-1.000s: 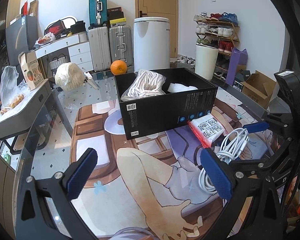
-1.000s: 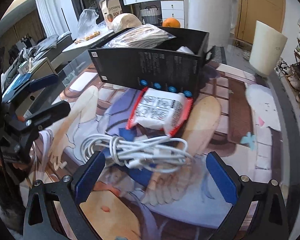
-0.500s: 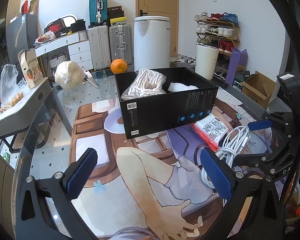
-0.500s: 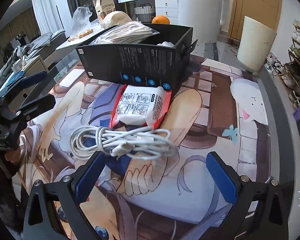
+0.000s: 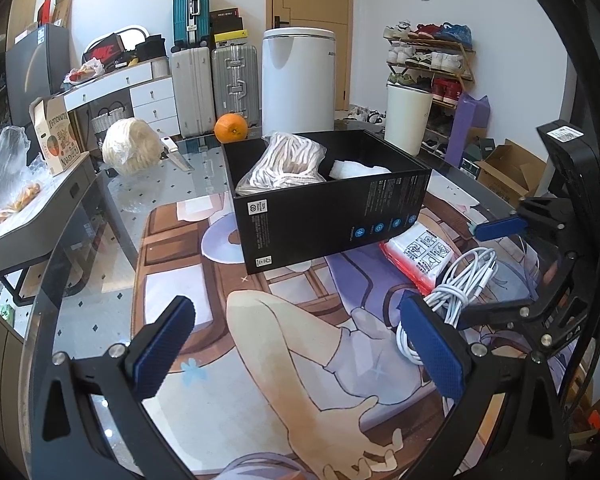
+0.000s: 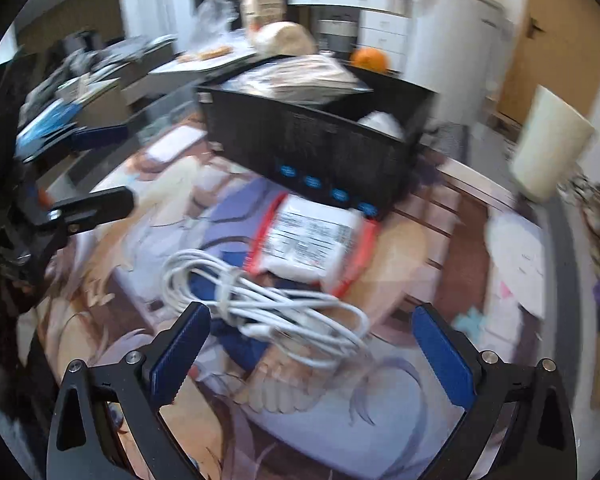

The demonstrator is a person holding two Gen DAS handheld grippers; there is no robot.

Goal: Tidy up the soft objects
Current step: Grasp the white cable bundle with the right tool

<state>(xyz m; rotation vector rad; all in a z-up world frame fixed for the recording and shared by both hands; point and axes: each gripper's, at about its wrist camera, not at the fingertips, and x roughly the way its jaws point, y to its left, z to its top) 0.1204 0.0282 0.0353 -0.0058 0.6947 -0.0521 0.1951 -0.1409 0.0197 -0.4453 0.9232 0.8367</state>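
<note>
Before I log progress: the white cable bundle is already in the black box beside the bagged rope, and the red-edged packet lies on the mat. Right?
Not quite. The white cable bundle is on the mat, in front of the black box, near the red-edged packet; the right wrist view shows it. The bagged rope is in the box.

A matt black cardboard box [image 5: 328,216] sits on a glossy printed mat [image 5: 284,344] beside a smooth white plastic-coated cable [image 6: 268,304].

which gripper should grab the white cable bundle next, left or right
Right. The right gripper is open with the white cable bundle just ahead between its fingers; the left gripper faces bare mat, cable off to its side.
</note>
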